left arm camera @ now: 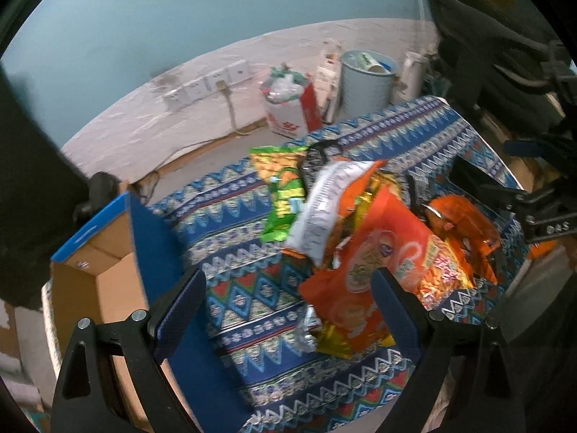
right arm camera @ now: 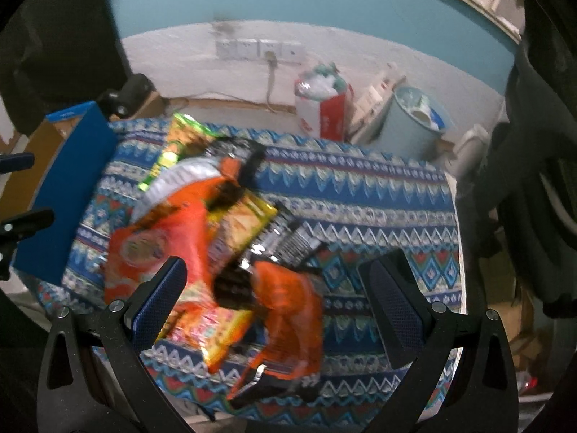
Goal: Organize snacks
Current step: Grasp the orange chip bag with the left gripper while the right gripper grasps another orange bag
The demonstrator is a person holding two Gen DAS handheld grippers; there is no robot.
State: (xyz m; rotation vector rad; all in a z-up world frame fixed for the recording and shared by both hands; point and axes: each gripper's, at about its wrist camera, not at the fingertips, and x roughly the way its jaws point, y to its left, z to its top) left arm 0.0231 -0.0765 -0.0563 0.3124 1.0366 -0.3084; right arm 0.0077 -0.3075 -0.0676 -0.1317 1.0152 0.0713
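Note:
A pile of snack bags lies on a table with a blue patterned cloth [left arm camera: 245, 288]. In the left wrist view a large orange bag [left arm camera: 364, 263] lies nearest, with a green bag [left arm camera: 281, 195], a white-backed bag [left arm camera: 321, 209] and a small orange bag [left arm camera: 465, 223] around it. My left gripper [left arm camera: 288, 299] is open above the cloth, its right finger over the large orange bag. My right gripper [right arm camera: 274, 296] is open, with the small orange bag [right arm camera: 288, 317] between its fingers. The large orange bag [right arm camera: 158, 245], a yellow bag [right arm camera: 245, 223] and the green bag [right arm camera: 180, 140] lie beyond.
An open cardboard box with blue flaps [left arm camera: 104, 270] stands at the table's left edge; it also shows in the right wrist view [right arm camera: 65, 187]. Behind the table are a pale bin [left arm camera: 364, 83], a red-and-white bag [left arm camera: 292, 108] and wall sockets [left arm camera: 209, 84]. A dark chair [right arm camera: 541, 180] stands at right.

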